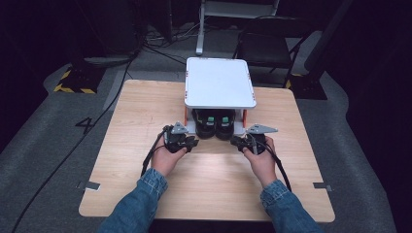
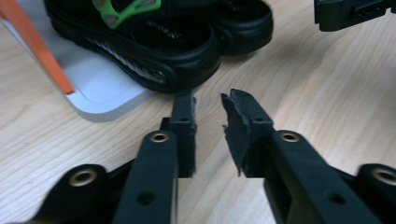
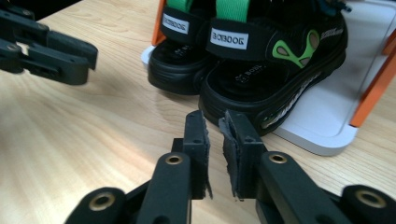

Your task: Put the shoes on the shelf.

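A pair of black sandals [image 1: 216, 124] with green straps stands on the lower white tray of a small rack [image 1: 220, 82], heels toward me. My left gripper [image 1: 192, 143] rests low over the table just left of the heels. In the left gripper view its jaws [image 2: 210, 100] stand close together with a narrow gap and nothing between them, a little short of the nearest sandal's heel [image 2: 154, 46]. My right gripper [image 1: 236, 141] mirrors it on the right. In the right gripper view its jaws [image 3: 212, 119] are almost touching and empty, just before the nearer sandal [image 3: 275, 70].
The rack has a white top shelf, orange posts [image 2: 37, 46] and a white base plate [image 3: 327, 116] on the wooden table [image 1: 145, 111]. Bare wood lies on both sides of the rack and toward me. A dark chair [image 1: 267, 46] stands behind the table.
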Tool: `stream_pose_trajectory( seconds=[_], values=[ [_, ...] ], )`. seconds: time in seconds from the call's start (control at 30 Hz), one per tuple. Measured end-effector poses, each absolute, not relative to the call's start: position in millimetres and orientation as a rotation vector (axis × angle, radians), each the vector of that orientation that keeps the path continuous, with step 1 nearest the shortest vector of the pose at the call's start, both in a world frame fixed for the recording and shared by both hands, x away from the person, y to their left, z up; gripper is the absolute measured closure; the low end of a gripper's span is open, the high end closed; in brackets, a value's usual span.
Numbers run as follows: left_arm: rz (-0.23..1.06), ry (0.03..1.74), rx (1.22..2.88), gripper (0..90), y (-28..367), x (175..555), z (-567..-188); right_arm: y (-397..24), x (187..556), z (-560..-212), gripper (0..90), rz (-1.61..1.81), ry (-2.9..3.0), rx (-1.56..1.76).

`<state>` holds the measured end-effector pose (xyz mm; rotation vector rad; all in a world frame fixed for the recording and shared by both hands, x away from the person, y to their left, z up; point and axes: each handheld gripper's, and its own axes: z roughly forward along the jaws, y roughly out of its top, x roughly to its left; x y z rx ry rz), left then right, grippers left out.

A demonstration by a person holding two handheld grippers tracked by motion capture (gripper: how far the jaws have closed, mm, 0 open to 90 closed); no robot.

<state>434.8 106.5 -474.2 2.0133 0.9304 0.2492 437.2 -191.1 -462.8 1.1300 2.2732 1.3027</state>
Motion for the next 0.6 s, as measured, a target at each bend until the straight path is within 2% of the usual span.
stream_pose_trajectory(
  seconds=[0.13, 0.27, 0.37, 0.6],
  values=[
    [0.202, 0.931, 1.989, 79.2, 97.5, 444.7, -482.3, -185.8, 443.5, -471.3, 83.3, 1.307, 2.282, 1.147],
    [0.220, 0.915, 1.998, 81.5, 86.2, 458.9, -485.7, -183.5, 450.7, -480.7, 84.3, 1.305, 2.274, 1.188],
    [0.200, 0.949, 2.007, 87.4, 82.5, 472.8, -484.6, -183.3, 455.6, -484.8, 86.4, 1.288, 2.251, 1.197],
    [0.233, 0.965, 1.978, 83.0, 77.5, 493.4, -491.4, -186.0, 469.9, -484.6, 86.2, 1.306, 2.201, 1.218]
  ],
)
